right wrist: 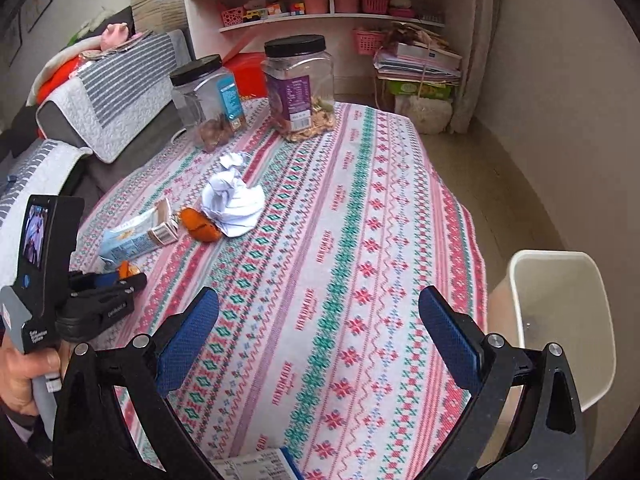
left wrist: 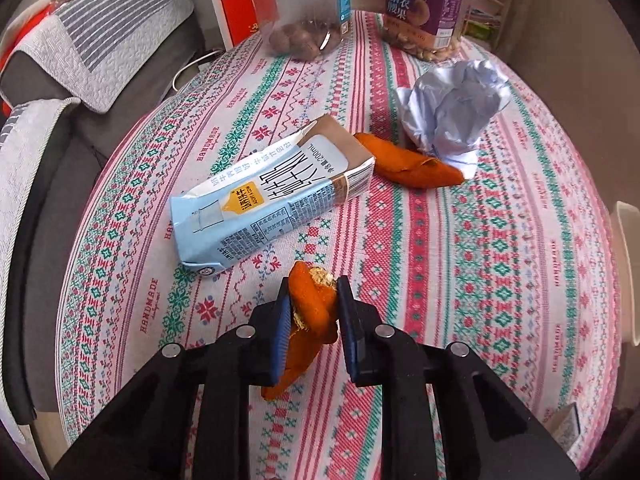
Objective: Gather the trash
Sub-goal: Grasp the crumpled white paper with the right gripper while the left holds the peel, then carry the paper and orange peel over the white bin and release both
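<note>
Now the left gripper (left wrist: pixel 314 304) pinches an orange peel (left wrist: pixel 310 312) while the right gripper (right wrist: pixel 318 312) gapes empty; next, carry it rightward to the bin (right wrist: pixel 560 320).

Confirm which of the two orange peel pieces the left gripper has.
The near orange peel piece, clamped between the left gripper's blue pads. The other orange peel piece lies untouched on the tablecloth between the milk carton and crumpled paper.

You are gripping black plastic tongs (left wrist: pixel 314 308) with ribbed blue pads (right wrist: pixel 448 332) and silver rivets, a second pair (right wrist: pixel 316 312) matching; your left handle is showing a small lit screen (right wrist: pixel 34 232) and white lettering.
</note>
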Demonstrator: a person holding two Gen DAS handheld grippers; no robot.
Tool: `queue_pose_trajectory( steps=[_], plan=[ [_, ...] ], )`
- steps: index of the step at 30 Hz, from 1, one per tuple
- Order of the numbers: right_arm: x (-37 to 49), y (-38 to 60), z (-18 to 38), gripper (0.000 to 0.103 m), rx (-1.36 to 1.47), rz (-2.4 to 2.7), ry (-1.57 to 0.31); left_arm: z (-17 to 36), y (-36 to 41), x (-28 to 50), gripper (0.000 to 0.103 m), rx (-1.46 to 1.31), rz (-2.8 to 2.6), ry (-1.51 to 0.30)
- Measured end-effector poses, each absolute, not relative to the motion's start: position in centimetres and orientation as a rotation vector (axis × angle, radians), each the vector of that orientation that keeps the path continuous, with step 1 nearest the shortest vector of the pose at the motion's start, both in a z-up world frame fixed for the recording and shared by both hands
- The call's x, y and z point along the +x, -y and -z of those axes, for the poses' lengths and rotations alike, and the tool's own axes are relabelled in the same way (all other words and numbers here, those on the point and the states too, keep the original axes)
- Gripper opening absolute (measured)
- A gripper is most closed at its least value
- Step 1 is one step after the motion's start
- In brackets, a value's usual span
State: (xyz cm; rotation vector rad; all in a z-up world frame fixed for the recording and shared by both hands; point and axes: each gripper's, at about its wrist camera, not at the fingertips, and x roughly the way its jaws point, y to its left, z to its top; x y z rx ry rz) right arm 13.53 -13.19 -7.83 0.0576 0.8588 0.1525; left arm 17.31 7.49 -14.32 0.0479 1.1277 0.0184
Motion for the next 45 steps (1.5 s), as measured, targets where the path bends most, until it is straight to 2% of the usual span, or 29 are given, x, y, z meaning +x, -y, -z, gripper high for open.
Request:
queue_pose_trajectory(
  steps=[7,15,16,17,18,20,21,22,38,45],
  plan=[
    [19.7,9.7,8.2,0.096,0.107,-0.248,-0.805,6.5,-8.2,14.7,0.022,0.025,0.048,-0.982],
    [25.0,6.4,11.0,0.095,0.116,-0.263,-0.882,5.9,-10.0,15.6,0.022,-0.055,0.020,-0.985],
    [25.3,6.0,11.3,0.091,0.107,-0.271,-0.891,5.7,-10.3,15.7,0.022,-0.061,0.020,-0.981],
    [25.6,5.8,11.6,0.078,0.100,-0.277,-0.905,5.5,-10.4,15.9,0.022,-0.068,0.019,-0.976],
    [25.9,5.6,11.9,0.070,0.099,-0.285,-0.928,5.4,-10.5,15.9,0.022,-0.074,0.018,-0.974],
    [26.4,5.3,12.5,0.033,0.109,-0.298,-0.975,5.3,-10.7,16.1,0.022,-0.080,0.011,-0.970],
    [26.4,5.3,12.5,0.023,0.114,-0.303,-0.987,5.2,-10.9,16.1,0.022,-0.081,0.005,-0.967],
    [26.3,5.3,12.3,0.019,0.117,-0.302,-0.988,5.2,-11.2,16.1,0.022,-0.085,-0.001,-0.961],
    [19.6,7.5,2.0,0.019,0.037,-0.293,-0.785,2.5,-13.3,15.0,0.022,-0.139,-0.023,-0.858],
    [16.5,10.0,-0.2,0.019,0.029,-0.282,-0.718,2.4,-12.3,14.7,0.022,-0.120,-0.016,-0.839]
  ],
)
